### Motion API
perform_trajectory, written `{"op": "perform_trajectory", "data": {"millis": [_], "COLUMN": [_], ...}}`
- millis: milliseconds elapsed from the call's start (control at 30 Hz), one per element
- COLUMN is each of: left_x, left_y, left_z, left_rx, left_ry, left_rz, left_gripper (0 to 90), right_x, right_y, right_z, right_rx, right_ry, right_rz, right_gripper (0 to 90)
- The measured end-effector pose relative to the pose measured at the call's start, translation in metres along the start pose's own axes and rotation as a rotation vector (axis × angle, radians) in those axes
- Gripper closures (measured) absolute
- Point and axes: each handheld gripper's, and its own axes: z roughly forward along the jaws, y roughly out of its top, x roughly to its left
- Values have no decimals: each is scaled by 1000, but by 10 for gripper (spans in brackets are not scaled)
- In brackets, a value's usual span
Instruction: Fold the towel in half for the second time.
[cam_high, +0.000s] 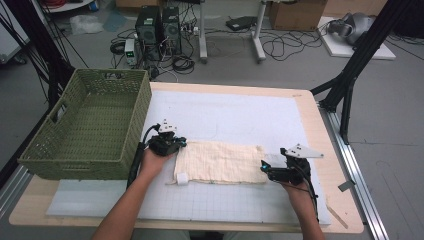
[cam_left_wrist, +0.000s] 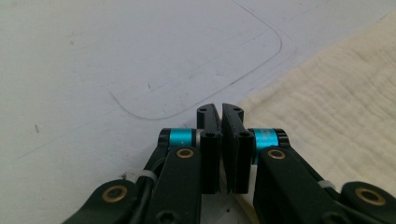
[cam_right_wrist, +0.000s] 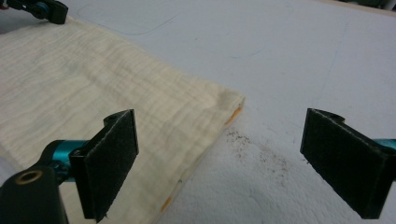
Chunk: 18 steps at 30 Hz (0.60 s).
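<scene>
The left gripper (cam_left_wrist: 221, 112) is sitting with its two black jaws pressed flat together, nothing visible between them, their tips lying right at the corner edge of the cream cloth (cam_left_wrist: 336, 112) where it meets the white mat (cam_left_wrist: 116, 56). From the high view this gripper (cam_high: 181, 143) is resting at the cloth's far left corner, the person's left hand (cam_high: 151, 162) wrapped around its body.

The right gripper (cam_right_wrist: 219, 158) is holding its jaws spread wide — one padded jaw is hanging over the cloth's (cam_right_wrist: 93, 88) near edge, the other over bare mat (cam_right_wrist: 289, 56), with the cloth's corner lying in the gap ahead of them. Small orange stitches are showing along that folded edge, and dark specks are dotting the mat just beside it. In the high view the right gripper (cam_high: 264, 168) is pointing in at the cloth's (cam_high: 220, 162) right end, held by the right hand (cam_high: 296, 192).

The cloth is lying flat as a folded oblong in the middle of the mat (cam_high: 235, 115), a small white tag (cam_high: 182, 179) sitting at its near left corner. A green woven basket (cam_high: 125, 100) is standing at the table's (cam_high: 327, 150) left edge, just beside the left gripper — apart from the cloth.
</scene>
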Motion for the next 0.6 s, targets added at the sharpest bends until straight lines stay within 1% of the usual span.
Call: {"op": "perform_trajectory", "data": {"millis": [67, 100, 133, 200, 300, 333, 367, 433, 500, 533, 567, 600], "left_x": [1, 0, 1, 2, 3, 4, 4, 5, 5, 6, 6, 6], "left_y": [0, 0, 0, 0, -1, -1, -1, -1, -1, -1, -1, -1], "left_z": [0, 0, 0, -1, -1, -1, -1, -1, -1, -1, -1, -1], "left_rx": [-1, -7, -5, 0, -7, -6, -8, -7, -11, -13, -13, -14], "left_ry": [-5, -3, -3, -5, -9, -8, -9, -12, -13, -14, -14, -14], "left_rz": [-6, -17, -17, -19, -42, -42, -48, -51, -63, -72, -75, -76], "left_gripper": [854, 854, 854, 851, 852, 851, 852, 852, 852, 853, 853, 853], "right_x": [-3, -5, -8, -12, -18, -20, -21, -23, -24, -23, -22, -22], "right_y": [5, 7, 10, 13, 18, 19, 21, 25, 28, 30, 32, 33], "right_z": [8, 14, 20, 32, 49, 52, 55, 64, 70, 73, 73, 73], "right_rx": [33, 50, 63, 83, 148, 156, 167, 182, 212, 230, 237, 246], "right_ry": [13, 22, 45, 60, 89, 89, 87, 90, 93, 85, 68, 60], "right_rz": [-10, -13, -6, 1, 29, 32, 38, 52, 37, 18, 7, 16], "right_gripper": [106, 106, 106, 106, 110, 160, 246, 299, 393, 435, 503, 550]}}
